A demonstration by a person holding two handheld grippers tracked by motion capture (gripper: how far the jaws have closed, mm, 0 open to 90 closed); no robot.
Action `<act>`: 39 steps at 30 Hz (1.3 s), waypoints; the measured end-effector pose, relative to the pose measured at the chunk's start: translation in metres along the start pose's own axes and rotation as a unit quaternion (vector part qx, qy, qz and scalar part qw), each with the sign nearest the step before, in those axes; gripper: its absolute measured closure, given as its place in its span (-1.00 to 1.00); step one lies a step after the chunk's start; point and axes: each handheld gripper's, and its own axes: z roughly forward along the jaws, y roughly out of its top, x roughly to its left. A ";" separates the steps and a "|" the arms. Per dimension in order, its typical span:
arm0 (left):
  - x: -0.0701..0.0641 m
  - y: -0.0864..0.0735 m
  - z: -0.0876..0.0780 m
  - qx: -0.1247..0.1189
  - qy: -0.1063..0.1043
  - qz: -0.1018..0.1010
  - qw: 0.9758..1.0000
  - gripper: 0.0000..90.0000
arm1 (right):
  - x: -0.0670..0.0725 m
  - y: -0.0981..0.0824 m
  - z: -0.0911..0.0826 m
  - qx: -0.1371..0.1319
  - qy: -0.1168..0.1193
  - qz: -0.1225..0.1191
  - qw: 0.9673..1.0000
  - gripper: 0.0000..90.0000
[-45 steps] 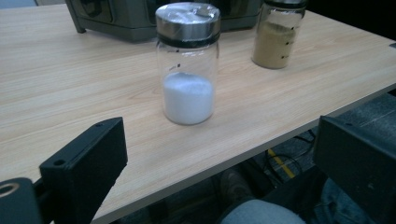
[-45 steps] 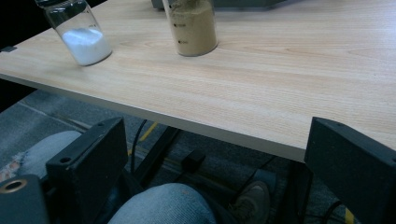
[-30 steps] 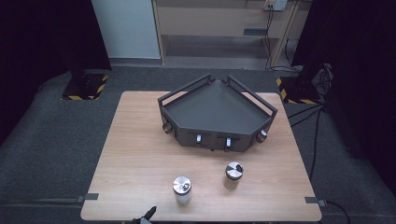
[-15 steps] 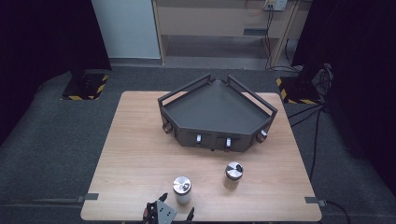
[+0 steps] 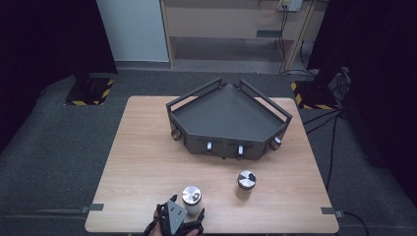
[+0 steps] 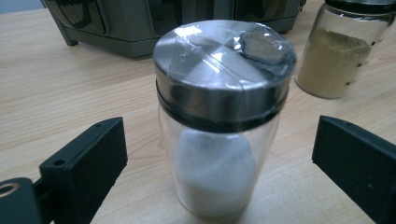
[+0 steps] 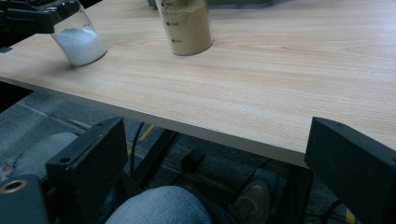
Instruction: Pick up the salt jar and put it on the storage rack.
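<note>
Salt jar (image 6: 219,126): clear glass, steel lid, white powder.

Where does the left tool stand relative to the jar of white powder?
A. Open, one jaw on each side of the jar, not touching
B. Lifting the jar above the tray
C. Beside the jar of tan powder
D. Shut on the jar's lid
A: in the left gripper view, the left tool is open, its jaws flanking the jar of white powder with gaps on both sides, the jar standing on the table.

High view overhead; gripper views low, close; share salt jar (image 6: 219,121)
</note>
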 end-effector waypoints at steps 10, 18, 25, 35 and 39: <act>0.005 -0.004 0.012 -0.004 -0.010 -0.009 1.000 -0.80 | 0.000 0.000 0.002 0.005 0.001 -0.001 1.000 -0.86; 0.006 -0.007 0.014 -0.011 -0.008 -0.013 1.000 -0.73 | 0.000 0.000 0.003 0.006 0.004 -0.002 1.000 -0.86; 0.006 -0.011 0.017 -0.010 -0.013 -0.014 1.000 -0.64 | -0.001 0.000 0.004 0.009 0.004 0.001 1.000 -0.86; 0.012 -0.019 0.021 -0.012 -0.023 -0.015 1.000 -0.36 | -0.004 0.000 0.004 0.012 0.007 0.002 1.000 -0.86; 0.013 -0.018 0.021 -0.009 -0.026 -0.010 1.000 -0.35 | -0.004 0.000 0.004 0.013 0.008 0.003 1.000 -0.86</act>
